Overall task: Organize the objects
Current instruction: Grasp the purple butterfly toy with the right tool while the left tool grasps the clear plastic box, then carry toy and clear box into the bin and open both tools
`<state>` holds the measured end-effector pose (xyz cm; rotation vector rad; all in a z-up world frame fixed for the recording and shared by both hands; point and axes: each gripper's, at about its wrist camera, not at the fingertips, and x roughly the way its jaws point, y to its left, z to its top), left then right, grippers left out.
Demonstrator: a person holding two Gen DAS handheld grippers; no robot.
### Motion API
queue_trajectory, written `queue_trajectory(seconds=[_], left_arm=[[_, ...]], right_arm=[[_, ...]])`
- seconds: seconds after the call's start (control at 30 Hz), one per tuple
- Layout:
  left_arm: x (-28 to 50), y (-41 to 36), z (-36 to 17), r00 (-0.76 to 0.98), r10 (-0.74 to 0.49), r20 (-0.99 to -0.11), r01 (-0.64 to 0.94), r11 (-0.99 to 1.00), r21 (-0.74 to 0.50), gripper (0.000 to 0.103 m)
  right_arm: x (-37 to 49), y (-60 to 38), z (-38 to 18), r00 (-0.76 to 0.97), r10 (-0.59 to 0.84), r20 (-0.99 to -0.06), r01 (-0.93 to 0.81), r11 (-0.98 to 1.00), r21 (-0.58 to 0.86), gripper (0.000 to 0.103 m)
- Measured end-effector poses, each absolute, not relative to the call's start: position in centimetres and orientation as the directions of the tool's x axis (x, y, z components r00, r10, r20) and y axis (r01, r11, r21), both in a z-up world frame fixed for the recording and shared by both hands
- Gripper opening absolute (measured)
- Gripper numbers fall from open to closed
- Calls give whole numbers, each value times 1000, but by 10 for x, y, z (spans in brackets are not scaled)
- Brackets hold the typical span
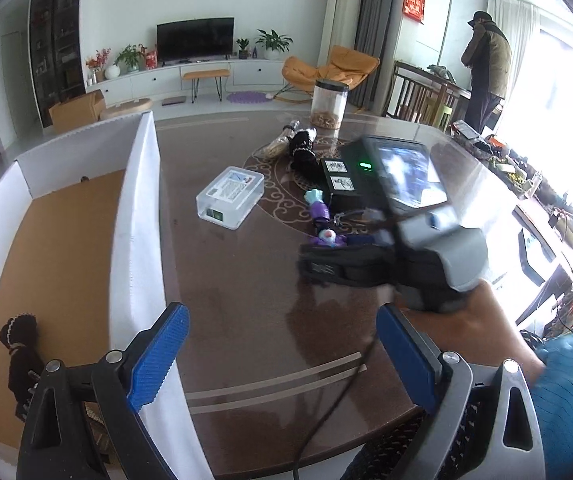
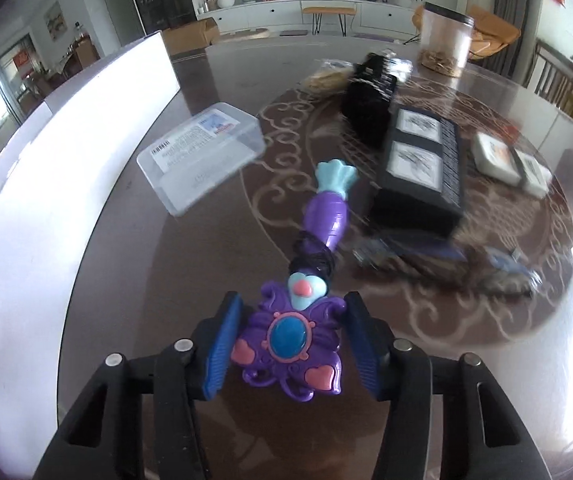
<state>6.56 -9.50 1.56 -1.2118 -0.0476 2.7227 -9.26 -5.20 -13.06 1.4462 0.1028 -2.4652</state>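
A purple toy wand (image 2: 292,340) with a blue gem and pink hearts lies on the dark table, its purple and teal handle (image 2: 328,216) pointing away. My right gripper (image 2: 292,302) is shut on the wand's head, one blue pad against each side. In the left wrist view the same wand (image 1: 320,214) lies in front of the blurred right gripper (image 1: 338,266). My left gripper (image 1: 280,314) hangs open and empty over the table, beside the wall of a white bin (image 1: 138,220).
A black knitted item (image 1: 20,356) lies in the bin. On the table are a clear plastic box (image 2: 202,152), a black box with white labels (image 2: 418,168), a dark bundle (image 2: 370,100), a jar (image 2: 446,36) and small white boxes (image 2: 510,160). A person (image 1: 486,68) stands far back.
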Motion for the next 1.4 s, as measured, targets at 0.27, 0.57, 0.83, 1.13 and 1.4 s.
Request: queue_trajectory(seconds=[0.27,0.57,0.83,1.13,1.4], left_arm=[[42,-80,5,-591,175,-787,-186,-979,-79,95],[-55,-87,31,-526,93,-845,-236,-971,40,95],[-161,-70,-24,-413,-47,-910,-280,-944,175,95],[-203,-76,-78,-324,-116,-939,-186,-965,183,97],[-200,-93,-81,-334,36,-942,-148,-989,14,73]], right_arm=[[-44,5,-130,-509,-220,-832,258,-961,96,50],[-31,22,-130,-556,-229,-799,235,-965,113,50],[-31,21,-132,-564,-234,-792,234,-965,119,50],[-30,21,-133,-565,-233,-792,234,-965,116,50],[-30,21,-133,-566,-233,-791,234,-965,117,50]])
